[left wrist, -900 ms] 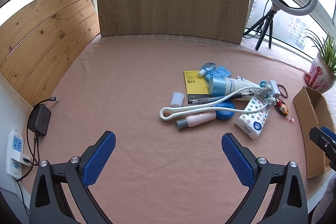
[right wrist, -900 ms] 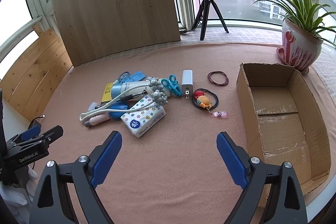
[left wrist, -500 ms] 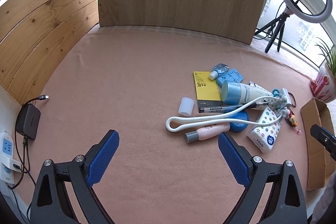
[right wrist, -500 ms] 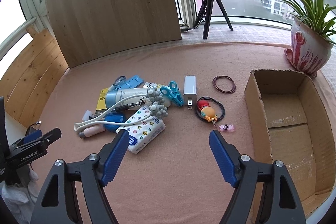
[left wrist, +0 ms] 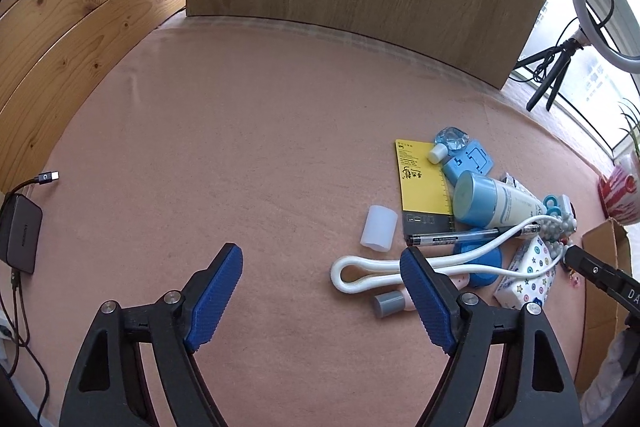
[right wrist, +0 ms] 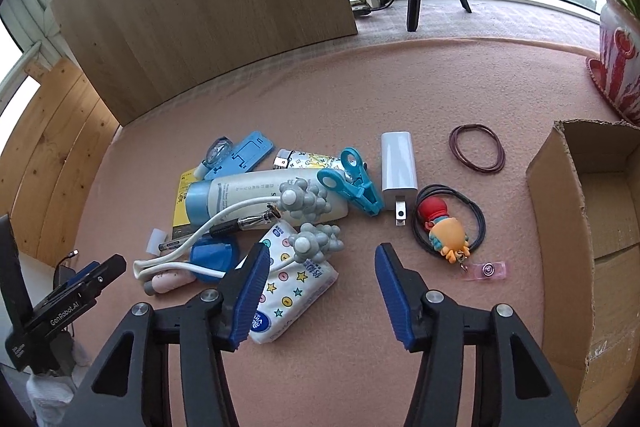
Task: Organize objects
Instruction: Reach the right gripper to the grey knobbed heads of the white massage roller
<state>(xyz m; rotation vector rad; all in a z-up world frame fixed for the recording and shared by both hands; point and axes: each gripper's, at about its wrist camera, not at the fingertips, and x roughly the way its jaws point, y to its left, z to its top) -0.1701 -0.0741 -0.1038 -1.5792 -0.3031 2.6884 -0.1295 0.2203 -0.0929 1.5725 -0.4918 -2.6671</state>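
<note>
A pile of small items lies on the pink cloth: a blue-capped tube, a patterned tissue pack, a white looped cord with grey bobble ends, a pen, a yellow card, a white cap and a blue clip. My right gripper is open above bare cloth just right of the tissue pack, with nothing between its fingers. My left gripper is open wide over bare cloth left of the pile. Its right finger overlaps the white cord in the view.
A white charger, an octopus keychain on a black cord and brown hair bands lie right of the pile. An open cardboard box stands at the right, with a plant pot behind it. Wooden boards wall the back and left.
Both grippers have come lower and closer to the pile, which looks larger in both views. The right gripper's jaws have narrowed noticeably. Nothing on the cloth has moved.
</note>
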